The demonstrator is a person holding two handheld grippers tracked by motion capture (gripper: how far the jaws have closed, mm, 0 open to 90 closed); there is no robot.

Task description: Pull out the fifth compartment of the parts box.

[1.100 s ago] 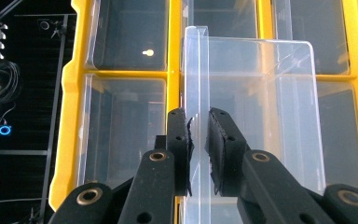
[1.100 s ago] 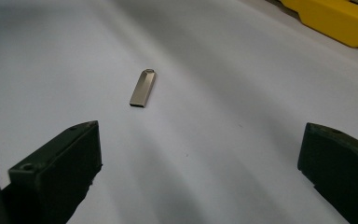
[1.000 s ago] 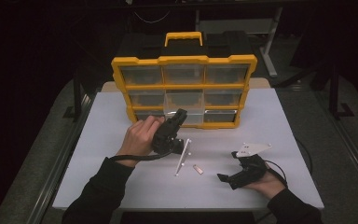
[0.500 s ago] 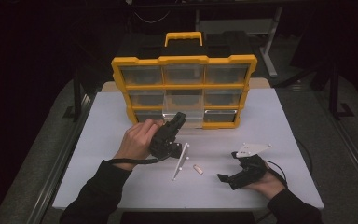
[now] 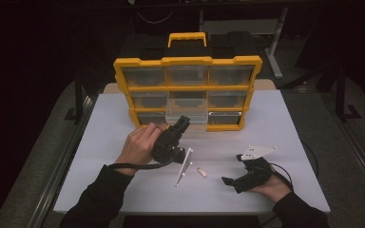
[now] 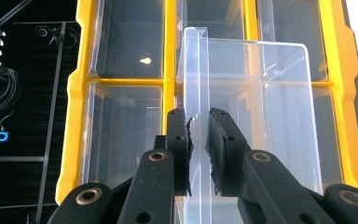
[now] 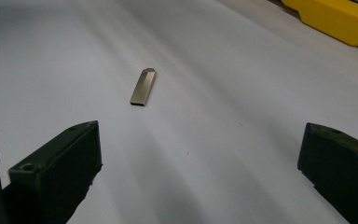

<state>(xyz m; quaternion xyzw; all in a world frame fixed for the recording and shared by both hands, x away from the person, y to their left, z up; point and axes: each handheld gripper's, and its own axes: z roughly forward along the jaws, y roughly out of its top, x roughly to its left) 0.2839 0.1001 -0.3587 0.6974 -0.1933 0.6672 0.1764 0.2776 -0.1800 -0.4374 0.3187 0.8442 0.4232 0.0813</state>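
We have the left gripper closed on the front lip of a clear drawer, its fingers pressing the thin plastic wall from both sides. In the high view that drawer stands partly pulled out of the middle column of the yellow organizer, at the far side of the table, with our left gripper reaching up to it from the near side.

Our right gripper rests low on the table with its fingers spread wide and nothing between them. The small metal piece lies flat straight ahead of them, a little toward one finger, its long axis running roughly away from the gripper. In the high view the piece sits between the two hands, just beside a white strip and nearer to our right gripper.

We judge the right hand is the one to take it: a short slide forward would bring the fingers across the piece's narrow width.
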